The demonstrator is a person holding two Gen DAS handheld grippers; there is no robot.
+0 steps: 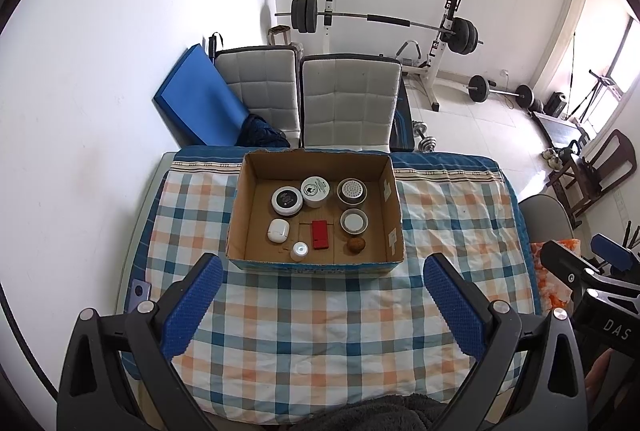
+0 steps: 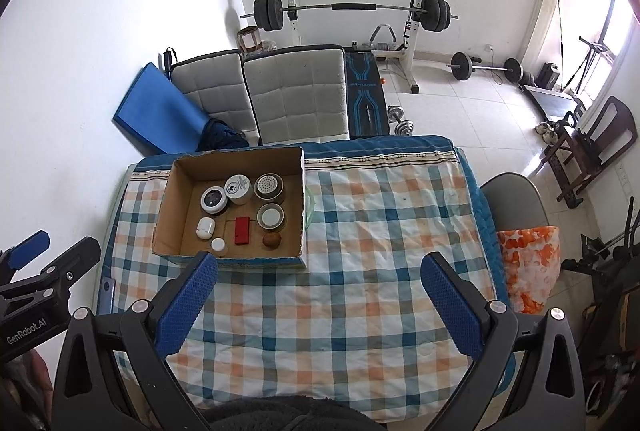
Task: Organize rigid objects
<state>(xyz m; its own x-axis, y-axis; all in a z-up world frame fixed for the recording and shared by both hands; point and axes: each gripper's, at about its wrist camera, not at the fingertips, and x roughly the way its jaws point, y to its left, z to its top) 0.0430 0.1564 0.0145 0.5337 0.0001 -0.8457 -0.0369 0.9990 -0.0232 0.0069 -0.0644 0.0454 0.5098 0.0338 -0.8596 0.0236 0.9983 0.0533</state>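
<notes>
Both grippers hang over the near half of the table, and both are spread wide with nothing between the pads; the left gripper (image 1: 322,273) frames the front wall of the cardboard box (image 1: 316,265), while the right gripper (image 2: 318,271) sits further to the right, its left pad (image 2: 188,305) overlapping the box's near corner in view and its right pad over bare checked tablecloth (image 2: 360,251).

The box stands at the far side of the table, open on top, and everything is inside it; back row from the left: a black-lidded jar (image 1: 287,199), a white tin (image 1: 315,190) touching it, and a dark-rimmed cup with a perforated white top (image 1: 351,191) a little apart; below that cup sits a second round pot with a plain white lid (image 1: 354,221); the red block (image 1: 319,234) lies flat near the middle, a white earbud case (image 1: 278,230) to its left, a small white cap (image 1: 299,251) just in front between them, and a brown nut-like ball (image 1: 356,245) near the front right.

From the right wrist camera the same layout reads clearly, the box (image 2: 168,191) sitting on the left part of the cloth; a phone (image 1: 140,291) lies at the table's left edge, partly off the cloth; beyond the table stand two padded chairs (image 1: 348,99) and a barbell rack (image 1: 384,19).
</notes>
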